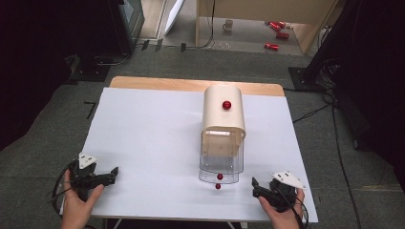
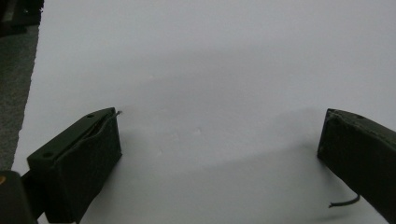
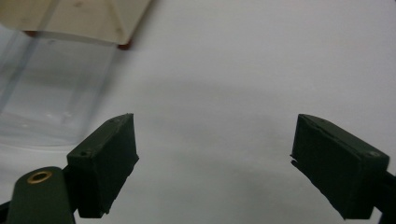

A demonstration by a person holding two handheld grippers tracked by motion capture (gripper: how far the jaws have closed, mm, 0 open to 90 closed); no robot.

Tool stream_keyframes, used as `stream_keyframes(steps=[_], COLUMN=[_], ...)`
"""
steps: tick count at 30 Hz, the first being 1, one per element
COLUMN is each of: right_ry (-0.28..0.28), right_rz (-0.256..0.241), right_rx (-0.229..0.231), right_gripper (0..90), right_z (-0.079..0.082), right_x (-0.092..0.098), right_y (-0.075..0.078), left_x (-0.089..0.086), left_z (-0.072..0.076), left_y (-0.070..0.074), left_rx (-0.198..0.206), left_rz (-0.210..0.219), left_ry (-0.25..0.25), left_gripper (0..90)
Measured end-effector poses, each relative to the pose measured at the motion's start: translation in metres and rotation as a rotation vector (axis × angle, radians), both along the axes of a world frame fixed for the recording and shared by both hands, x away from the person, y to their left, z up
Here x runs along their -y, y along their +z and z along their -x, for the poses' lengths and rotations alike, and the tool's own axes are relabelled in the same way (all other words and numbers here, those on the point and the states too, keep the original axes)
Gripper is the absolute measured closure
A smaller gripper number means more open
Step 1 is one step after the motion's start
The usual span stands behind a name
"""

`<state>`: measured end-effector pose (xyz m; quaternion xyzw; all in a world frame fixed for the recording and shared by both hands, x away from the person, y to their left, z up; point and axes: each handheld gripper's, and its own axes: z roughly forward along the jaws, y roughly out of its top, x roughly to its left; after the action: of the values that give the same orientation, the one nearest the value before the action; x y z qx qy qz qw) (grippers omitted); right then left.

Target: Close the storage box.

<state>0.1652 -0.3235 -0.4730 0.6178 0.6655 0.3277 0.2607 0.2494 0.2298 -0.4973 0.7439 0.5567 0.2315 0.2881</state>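
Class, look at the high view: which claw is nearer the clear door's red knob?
Right. The right claw sits just right of the red knob; the left claw lies far across the table's left side.

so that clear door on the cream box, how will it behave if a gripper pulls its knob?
The clear door looks thin, so it probably flexes. Its red knob is small and round, so jaws may slip off. The cream box stands unclamped on the table and might slide.

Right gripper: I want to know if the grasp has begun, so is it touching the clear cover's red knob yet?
Apart. In the high view, bare white table lies between the right gripper and the red knob; its jaws stand open.
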Motion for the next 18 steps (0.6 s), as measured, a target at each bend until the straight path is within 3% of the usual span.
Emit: stream_keyframes(steps=[9, 18], right_ry=[0.082, 0.112], right_rz=[-0.039, -0.051], right_rx=[0.028, 0.069], right_gripper=[19.5, 27.3], right_z=[0.012, 0.023], right_x=[-0.029, -0.04], right_y=[0.017, 0.03], left_x=[0.0, 0.0], left_z=[0.0, 0.0], left_y=[0.0, 0.0], left_rx=[0.0, 0.0], left_rz=[-0.001, -0.001], left_ry=[0.0, 0.0], left_gripper=[0.0, 0.0])
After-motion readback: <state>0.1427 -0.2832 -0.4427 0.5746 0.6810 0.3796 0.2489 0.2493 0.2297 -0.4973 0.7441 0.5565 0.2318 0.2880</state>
